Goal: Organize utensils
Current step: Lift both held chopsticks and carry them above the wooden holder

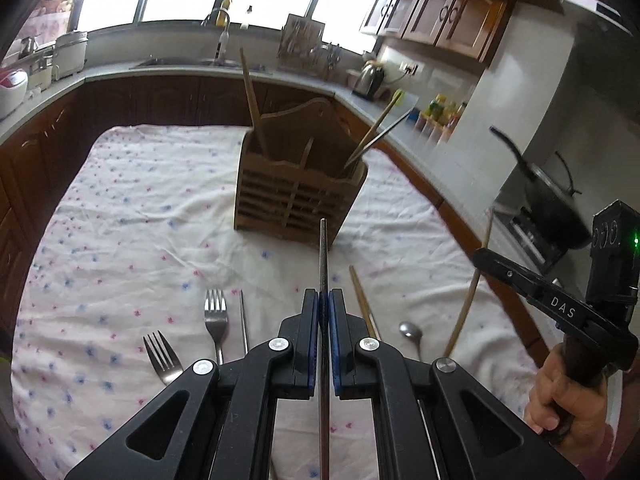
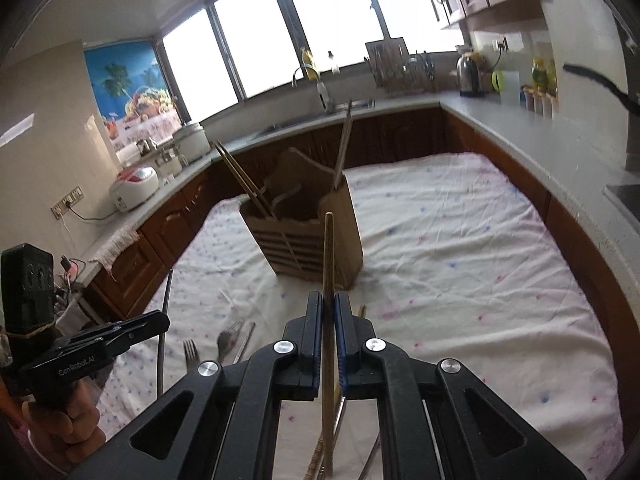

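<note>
Holding a chopstick in each gripper right now. The left gripper (image 1: 324, 300) is clamped tight on a metal chopstick (image 1: 324, 248), which pokes straight out past the blue pads toward the wooden utensil holder (image 1: 298, 192). The right gripper (image 2: 328, 304) is pinched just as tight on a wooden chopstick (image 2: 329, 248), also sticking out forward toward the holder. Both sticks are up off the cloth.

The holder stands upright on a white tablecloth (image 1: 132, 208) with little pink and blue flowers (pretty wrinkly cloth, by the way). It has slatted fronts and a divider in the middle. In the left wrist view, one wooden chopstick (image 1: 252, 100) leans out of its left compartment, and a wooden and a metal one (image 1: 380, 132) lean out of the right side.

On the cloth close to the left gripper lie two forks (image 1: 216, 316), with a thin metal chopstick (image 1: 243, 320) just beside the bigger fork. To the right of the pads lie another wooden chopstick (image 1: 362, 300) and a spoon (image 1: 411, 332).

In the left wrist view the person's right hand (image 1: 560, 392) shows wrapped around the other gripper's handle. Behind it all runs a kitchen counter (image 1: 120, 70) with a sink.
</note>
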{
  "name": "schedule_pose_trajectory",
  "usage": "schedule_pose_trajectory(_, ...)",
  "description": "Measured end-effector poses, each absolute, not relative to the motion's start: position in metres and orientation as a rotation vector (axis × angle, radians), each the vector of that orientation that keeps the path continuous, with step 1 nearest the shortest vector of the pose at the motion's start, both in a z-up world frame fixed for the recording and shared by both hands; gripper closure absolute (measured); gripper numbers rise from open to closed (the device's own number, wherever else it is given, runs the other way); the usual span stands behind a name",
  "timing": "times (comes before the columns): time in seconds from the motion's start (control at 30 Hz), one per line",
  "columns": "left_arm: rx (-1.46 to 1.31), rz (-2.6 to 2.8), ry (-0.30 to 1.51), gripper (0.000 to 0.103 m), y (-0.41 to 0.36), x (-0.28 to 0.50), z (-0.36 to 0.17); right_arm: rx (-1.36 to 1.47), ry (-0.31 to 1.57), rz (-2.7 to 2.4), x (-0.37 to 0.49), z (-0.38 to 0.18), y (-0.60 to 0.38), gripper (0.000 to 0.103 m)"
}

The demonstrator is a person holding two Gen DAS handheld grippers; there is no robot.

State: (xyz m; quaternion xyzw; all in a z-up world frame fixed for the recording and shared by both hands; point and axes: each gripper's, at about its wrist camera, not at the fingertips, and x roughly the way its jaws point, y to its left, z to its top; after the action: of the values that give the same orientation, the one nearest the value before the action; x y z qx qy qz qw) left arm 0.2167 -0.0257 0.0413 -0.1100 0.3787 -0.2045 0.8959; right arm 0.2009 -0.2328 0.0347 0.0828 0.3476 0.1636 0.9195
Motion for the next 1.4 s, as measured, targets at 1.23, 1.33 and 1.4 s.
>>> schedule_pose_trajectory(1.23, -0.312, -0.409, 0.680, 0.100, -0.001, 0.209, 0.068, 0.186, 0.580, 0.344, 0.193, 0.069, -0.237, 0.097)
schedule_pose_trajectory(1.33, -0.313, -0.406, 0.665, 0.100, 0.001, 0.212, 0.072, 0.196, 0.570, 0.341, 0.199, 0.071, -0.238, 0.097)
schedule_pose_trajectory(1.4, -0.315, -0.405, 0.653, 0.100, 0.003, 0.215, 0.076, 0.205, 0.561, 0.342, 0.203, 0.072, -0.238, 0.097)
